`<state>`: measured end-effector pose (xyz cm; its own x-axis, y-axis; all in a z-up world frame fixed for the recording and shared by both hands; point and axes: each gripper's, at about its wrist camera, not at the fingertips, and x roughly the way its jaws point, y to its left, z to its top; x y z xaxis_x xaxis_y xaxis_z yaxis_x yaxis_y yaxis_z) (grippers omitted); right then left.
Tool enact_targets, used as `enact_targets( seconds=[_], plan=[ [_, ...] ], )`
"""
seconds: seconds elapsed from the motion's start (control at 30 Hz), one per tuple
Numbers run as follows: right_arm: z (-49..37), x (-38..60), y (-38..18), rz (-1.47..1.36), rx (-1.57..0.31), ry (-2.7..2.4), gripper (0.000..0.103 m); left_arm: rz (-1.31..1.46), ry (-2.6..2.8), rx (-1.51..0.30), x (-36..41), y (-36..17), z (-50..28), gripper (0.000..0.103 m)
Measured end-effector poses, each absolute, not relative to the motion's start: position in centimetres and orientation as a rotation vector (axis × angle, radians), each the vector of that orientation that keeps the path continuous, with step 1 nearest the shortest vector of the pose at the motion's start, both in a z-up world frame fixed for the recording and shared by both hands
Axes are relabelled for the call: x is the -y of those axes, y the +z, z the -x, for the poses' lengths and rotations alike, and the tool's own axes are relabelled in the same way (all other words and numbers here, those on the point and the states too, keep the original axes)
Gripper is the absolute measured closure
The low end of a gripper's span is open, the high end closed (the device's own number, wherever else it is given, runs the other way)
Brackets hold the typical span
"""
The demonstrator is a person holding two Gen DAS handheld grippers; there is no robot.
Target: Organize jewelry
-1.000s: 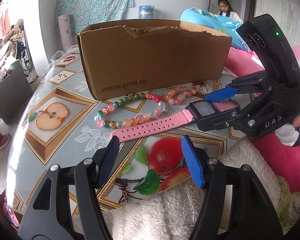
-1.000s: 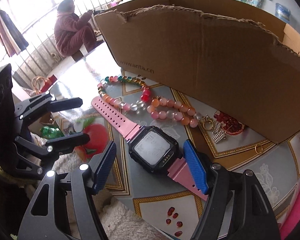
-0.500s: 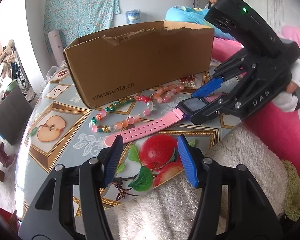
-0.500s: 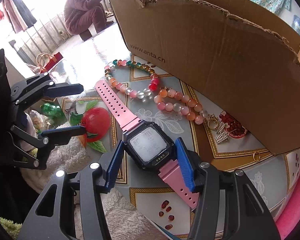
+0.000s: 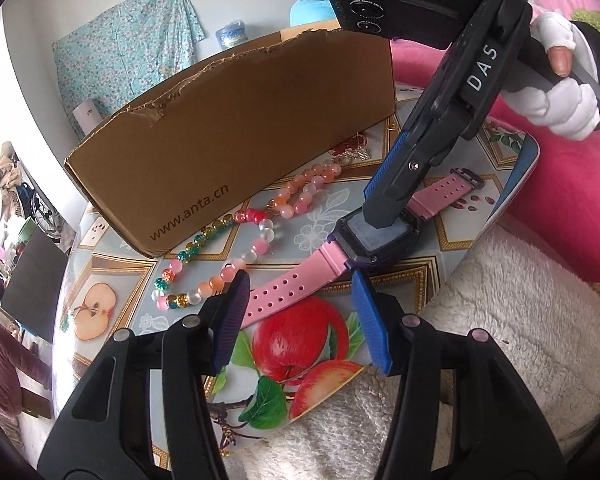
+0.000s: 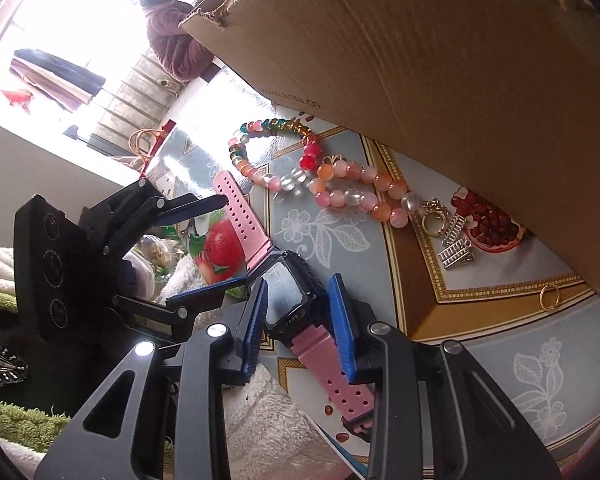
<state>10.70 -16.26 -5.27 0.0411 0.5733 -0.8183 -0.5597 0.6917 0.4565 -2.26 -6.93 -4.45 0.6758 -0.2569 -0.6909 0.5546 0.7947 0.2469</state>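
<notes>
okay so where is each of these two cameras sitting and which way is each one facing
Left wrist: rides the left gripper, looking down along its open fingers at the pink watch, bead strands and cardboard box; the right gripper and a gloved hand show.
Right wrist: rides the right gripper, looking down at the watch case between its closing blue pads; the left gripper shows at left, straddling the strap.
Shared: watch, beads, box, fruit-print tabletop, each other's gripper.
</notes>
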Motion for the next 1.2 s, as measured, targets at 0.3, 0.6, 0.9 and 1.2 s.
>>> enact_targets(
  seconds=[0.3, 0.6, 0.9, 1.2],
  plan=[
    [-5.7, 11.9, -4.6, 0.412, -1.042, 0.768, 0.04, -0.414, -0.462, -0.731, 4.6, -4.1, 2.6, 0.053],
    [-8.3, 13.1, -3.7, 0.264, -1.18, 0.868, 0.054, -0.429, -0.454, -0.711, 3.5, -3.7, 3.9, 0.053],
    [-11.3, 15.7, -5.0, 0.024, -1.318, 1.008, 0.054, -0.477, -0.453, -0.706, 6.0, -4.4, 2.2, 0.053],
    [-11.0, 17.2, -4.9, 0.009, -1.266, 1.007, 0.054, -0.325, -0.483, -0.805, 5.9, -3.9, -0.9, 0.086]
  ],
)
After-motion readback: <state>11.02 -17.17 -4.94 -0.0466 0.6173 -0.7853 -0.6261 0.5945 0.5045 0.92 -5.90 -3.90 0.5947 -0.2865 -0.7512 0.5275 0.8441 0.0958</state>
